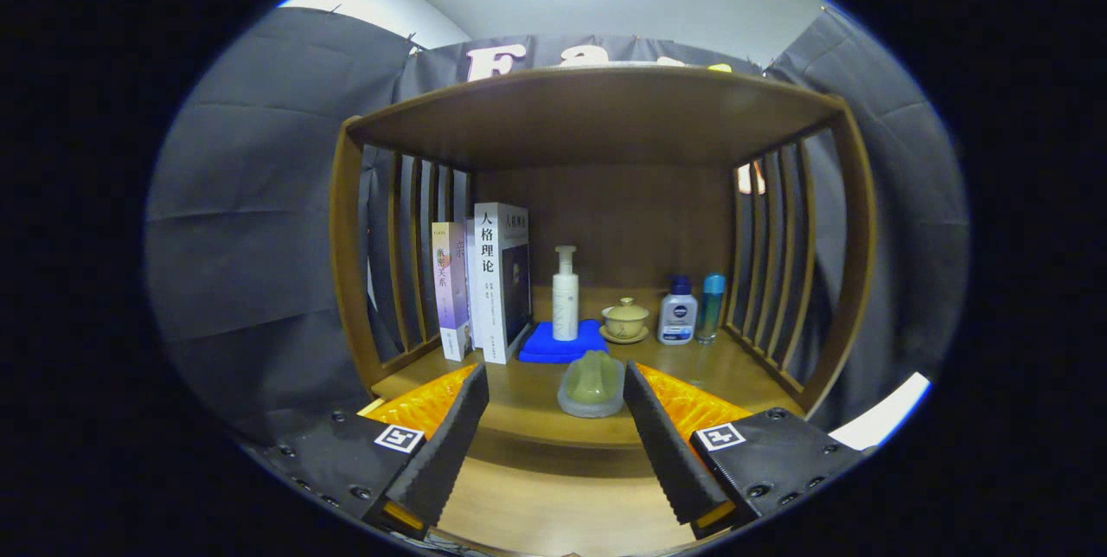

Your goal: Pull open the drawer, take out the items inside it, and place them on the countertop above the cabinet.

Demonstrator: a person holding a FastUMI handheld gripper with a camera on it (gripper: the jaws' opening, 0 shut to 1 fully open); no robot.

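Observation:
My gripper (553,377) is open, its fingers spread wide over the front edge of the wooden countertop (519,419). A pale green soap bar in a translucent dish (591,384) rests on the countertop between the fingertips, close against the right finger (657,436); I cannot tell if they touch. The left finger (450,440) stands well apart from it. Below the countertop's front edge a lighter wooden surface (562,514) shows between the fingers; whether it is the drawer I cannot tell.
Further back on the countertop stand two books (484,289), a white pump bottle (566,293) on a blue cloth (553,345), a lidded tea cup on a saucer (624,321), a small white bottle (677,312) and a blue bottle (709,306). Slatted side walls and a top shelf (597,112) enclose the space.

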